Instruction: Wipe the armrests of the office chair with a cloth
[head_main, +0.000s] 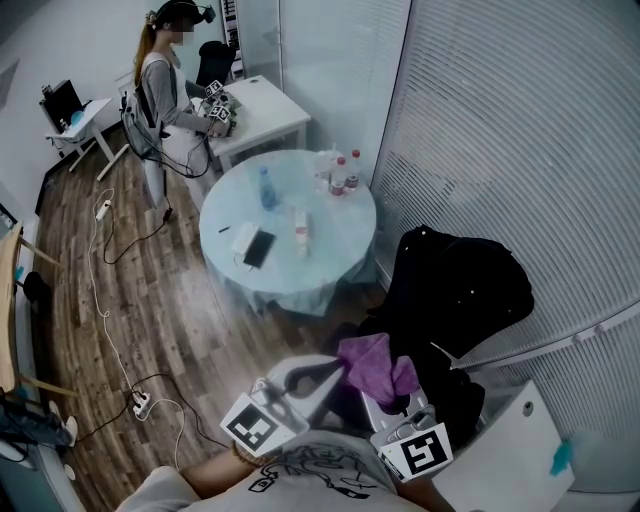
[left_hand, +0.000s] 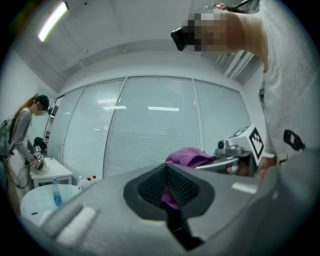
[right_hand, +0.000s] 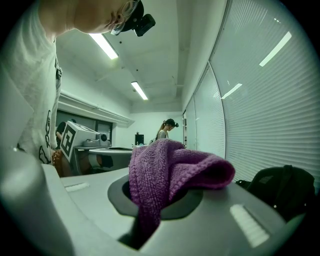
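A purple knitted cloth (head_main: 372, 358) hangs bunched between my two grippers, just in front of my chest. My left gripper (head_main: 333, 373) comes in from the left, shut on a small fold of the cloth (left_hand: 170, 194). From below right, my right gripper (head_main: 393, 405) is shut on the cloth (right_hand: 170, 170), which drapes over its jaws. The office chair (head_main: 460, 290), black with a dark jacket over it, stands just beyond the cloth against the blinds. Its armrests are hidden under the jacket. Neither gripper touches the chair.
A round glass table (head_main: 225, 215) with bottles, a phone and papers stands ahead of the chair. A person (head_main: 160, 95) works at a white desk (head_main: 280, 115) at the back. Cables and a power strip (head_main: 140, 403) lie on the wood floor at left. A white cabinet (head_main: 520, 460) stands at my right.
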